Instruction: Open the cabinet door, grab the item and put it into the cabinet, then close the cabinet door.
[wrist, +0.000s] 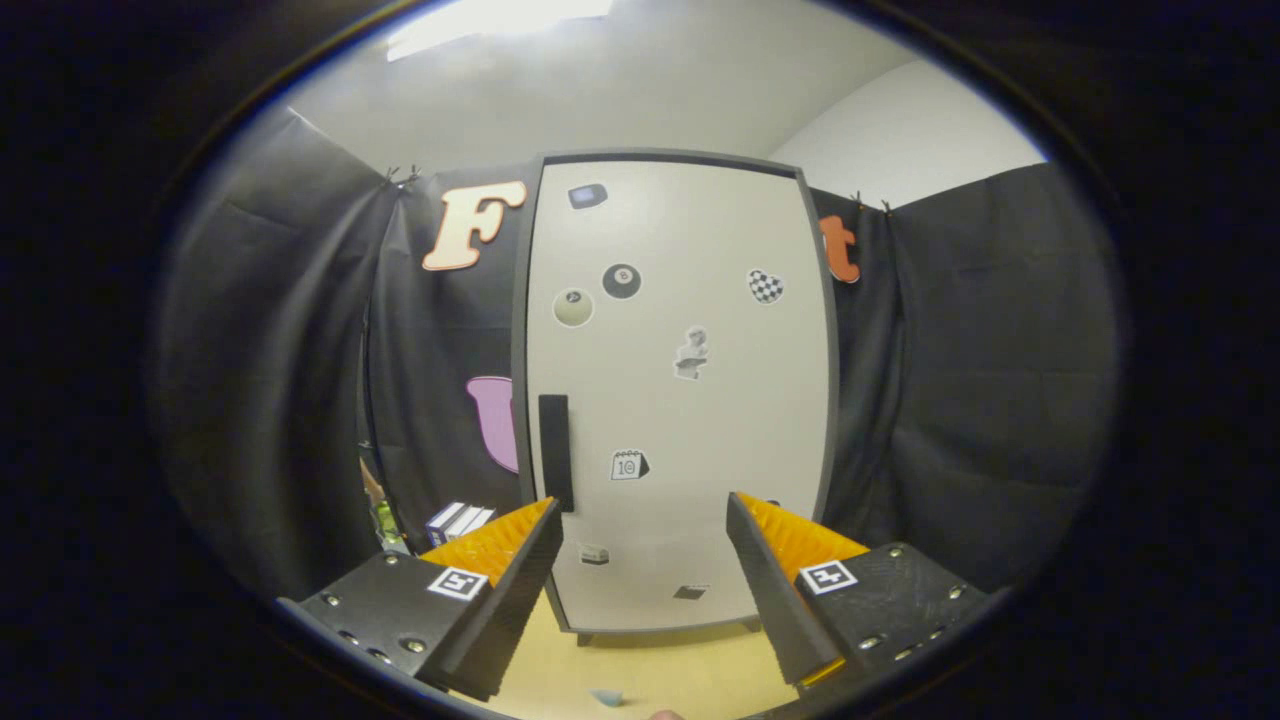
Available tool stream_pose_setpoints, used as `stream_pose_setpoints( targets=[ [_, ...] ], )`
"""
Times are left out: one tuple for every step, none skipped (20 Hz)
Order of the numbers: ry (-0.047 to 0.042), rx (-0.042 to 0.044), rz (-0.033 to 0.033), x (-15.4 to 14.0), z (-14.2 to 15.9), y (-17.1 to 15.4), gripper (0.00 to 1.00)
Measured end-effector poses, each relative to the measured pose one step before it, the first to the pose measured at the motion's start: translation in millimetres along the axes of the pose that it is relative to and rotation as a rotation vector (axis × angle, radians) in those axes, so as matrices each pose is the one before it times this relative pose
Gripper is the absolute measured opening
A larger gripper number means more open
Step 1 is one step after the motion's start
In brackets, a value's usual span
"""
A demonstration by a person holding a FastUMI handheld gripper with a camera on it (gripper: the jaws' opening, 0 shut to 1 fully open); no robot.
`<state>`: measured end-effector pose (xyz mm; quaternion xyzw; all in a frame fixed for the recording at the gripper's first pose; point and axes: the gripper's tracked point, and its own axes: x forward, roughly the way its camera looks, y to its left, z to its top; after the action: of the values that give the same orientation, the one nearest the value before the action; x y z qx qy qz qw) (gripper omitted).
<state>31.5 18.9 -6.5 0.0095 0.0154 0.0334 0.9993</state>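
Note:
A tall white cabinet with a dark frame stands ahead of me on a wooden tabletop. Its door is shut and carries several stickers. A dark vertical handle sits on the door's left side, just beyond my left fingertip. My gripper is open, its fingers spread wide with nothing between them, pointed at the lower part of the door. A small box with white and blue stripes lies to the left of the cabinet, partly hidden behind my left finger.
Black cloth walls close in on both sides and behind the cabinet. A small pale blue scrap lies on the tabletop close below the fingers. Some greenish object shows at the cloth's edge, left of the box.

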Motion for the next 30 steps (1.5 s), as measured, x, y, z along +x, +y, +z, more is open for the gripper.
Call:
stream_pose_setpoints(
  targets=[
    [0.00080,0.00044,0.01130,7.95,-1.20,6.44,0.98],
    [0.00108,0.00143,0.01430,9.39,-0.94,6.77,0.98],
    [0.00867,0.00005,0.01503,11.03,-2.52,8.04,0.98],
    [0.00641,-0.00247,0.00939,9.71,-2.74,5.73,0.97],
    [0.00697,-0.00475,0.00913,11.67,-3.27,6.02,0.98],
    [0.00272,-0.00117,0.00991,11.25,-1.28,6.34,0.98],
    [0.00184,0.00137,0.00899,9.28,-1.73,5.70,0.98],
    [0.00482,0.00375,0.00886,10.55,-1.44,5.63,0.98],
    [0.00350,0.00386,0.00968,10.14,-1.74,5.63,0.98],
    [0.00303,0.00182,0.00713,10.10,-0.57,4.27,0.98],
    [0.00015,0.00085,0.00477,9.40,-0.37,4.29,0.98],
    [0.00309,0.00207,0.00604,9.37,-0.90,4.18,0.98],
    [0.00386,0.00459,0.00612,8.34,-1.08,3.90,0.98],
    [0.00043,0.00422,0.00160,8.22,0.48,2.49,0.98],
    [0.00066,0.00390,-0.00083,6.88,-0.43,1.38,0.98],
    [0.00064,0.00529,-0.00100,6.89,-0.50,1.47,0.97],
    [0.00518,0.00352,-0.00286,5.09,-2.07,0.14,0.97],
    [0.00576,-0.00124,-0.00021,4.16,-1.39,0.33,0.93],
    [0.00160,-0.00292,-0.00239,3.27,-1.03,0.55,0.88],
    [-0.00197,-0.00489,-0.00749,2.66,-0.08,-1.87,0.83],
    [-0.00363,-0.00106,-0.00077,0.82,0.19,0.17,0.78],
    [0.00382,0.00362,0.00097,1.46,-0.57,0.51,0.73],
    [0.00038,0.00409,-0.00308,1.76,-0.39,-0.58,0.66],
    [0.00368,-0.00153,-0.00646,1.50,2.58,-1.76,0.58],
    [-0.01438,0.00432,-0.00250,-4.16,0.97,-0.01,0.50],
    [0.00099,0.00652,-0.00644,4.01,0.50,-0.11,0.42],
    [0.00700,0.00917,0.00111,1.17,-1.53,-1.25,0.42],
    [0.01610,0.02229,0.02584,-3.47,-2.11,4.98,0.42],
    [0.00176,0.02213,-0.01238,4.73,1.86,-0.26,0.36],
    [0.01424,0.00523,-0.00551,0.82,-2.57,-1.26,0.30]
  ],
)
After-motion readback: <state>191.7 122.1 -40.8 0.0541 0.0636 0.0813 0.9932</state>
